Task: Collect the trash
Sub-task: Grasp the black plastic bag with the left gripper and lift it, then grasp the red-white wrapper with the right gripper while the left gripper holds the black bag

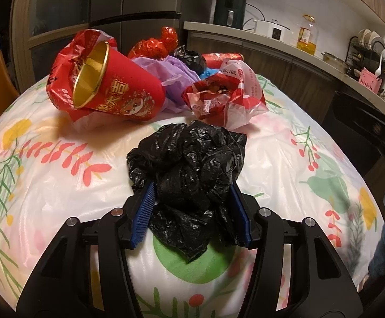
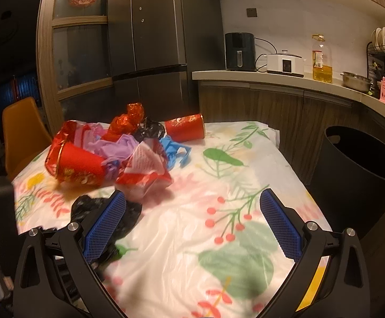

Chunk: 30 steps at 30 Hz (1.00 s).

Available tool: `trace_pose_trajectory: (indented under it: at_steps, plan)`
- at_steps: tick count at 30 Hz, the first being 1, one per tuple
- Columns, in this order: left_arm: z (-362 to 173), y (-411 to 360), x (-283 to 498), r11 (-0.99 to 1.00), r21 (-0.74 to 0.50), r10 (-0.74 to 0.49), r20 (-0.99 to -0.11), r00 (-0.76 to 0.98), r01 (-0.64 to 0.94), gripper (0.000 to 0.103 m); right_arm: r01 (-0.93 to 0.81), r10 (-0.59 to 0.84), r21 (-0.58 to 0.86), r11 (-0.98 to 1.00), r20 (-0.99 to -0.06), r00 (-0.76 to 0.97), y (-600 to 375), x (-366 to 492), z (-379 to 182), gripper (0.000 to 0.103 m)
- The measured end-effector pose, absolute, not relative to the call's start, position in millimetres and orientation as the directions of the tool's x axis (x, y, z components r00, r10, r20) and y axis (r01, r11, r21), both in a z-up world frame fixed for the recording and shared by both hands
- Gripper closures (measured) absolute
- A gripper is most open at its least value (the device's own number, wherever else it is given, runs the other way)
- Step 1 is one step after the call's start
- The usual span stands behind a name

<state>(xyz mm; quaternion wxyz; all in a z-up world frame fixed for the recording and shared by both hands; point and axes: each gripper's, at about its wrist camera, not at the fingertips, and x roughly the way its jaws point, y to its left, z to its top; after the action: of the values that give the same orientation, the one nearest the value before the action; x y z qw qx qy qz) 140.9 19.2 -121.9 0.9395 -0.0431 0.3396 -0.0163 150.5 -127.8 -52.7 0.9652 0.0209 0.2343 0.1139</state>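
Note:
A crumpled black plastic bag (image 1: 189, 175) lies on the flowered tablecloth (image 1: 59, 185), and my left gripper (image 1: 191, 186) is shut on it, both blue pads pressing its sides. The same black bag (image 2: 86, 209) shows low at the left of the right wrist view. My right gripper (image 2: 192, 196) stands open over bare cloth, with nothing between its fingers. Behind lies a trash pile: a tipped red paper cup (image 1: 123, 90), a red-and-white bag (image 1: 232, 95), a purple bag (image 1: 176, 76), a blue glove (image 2: 173, 148) and a second red cup (image 2: 185, 129).
A black bin (image 2: 359, 159) stands on the floor past the table's right edge. An orange chair (image 2: 22, 129) is at the far left. A kitchen counter (image 2: 272, 79) with appliances and an oil bottle runs behind, beside a dark fridge.

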Motion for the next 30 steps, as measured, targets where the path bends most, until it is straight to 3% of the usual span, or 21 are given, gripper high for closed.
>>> trace_pose_trajectory:
  at_steps: [8, 18, 25, 27, 30]
  plan:
    - [-116, 33, 134, 0.993, -0.109, -0.025, -0.616, 0.787, -0.053, 0.080, -0.243, 0.288, 0.155, 0.958, -0.466, 0.836, -114, 185, -55, 0.007]
    - [-84, 58, 103, 0.990, -0.104, 0.027, -0.534, 0.845, -0.098, 0.085, -0.320, 0.359, 0.165, 0.933, -0.480, 0.801, -72, 218, -63, 0.017]
    - [-76, 63, 100, 0.989, -0.102, 0.039, -0.524, 0.851, -0.108, 0.085, -0.318, 0.342, 0.142, 0.937, -0.545, 0.766, -61, 235, -84, 0.053]
    - [-75, 63, 98, 0.989, -0.103, 0.038, -0.519, 0.854, -0.107, 0.085, -0.328, 0.357, 0.154, 0.932, -0.547, 0.758, -63, 233, -85, 0.070]
    - [-71, 60, 95, 0.990, -0.101, 0.037, -0.506, 0.862, -0.102, 0.085, -0.330, 0.355, 0.145, 0.933, -0.536, 0.766, -65, 227, -82, 0.079]
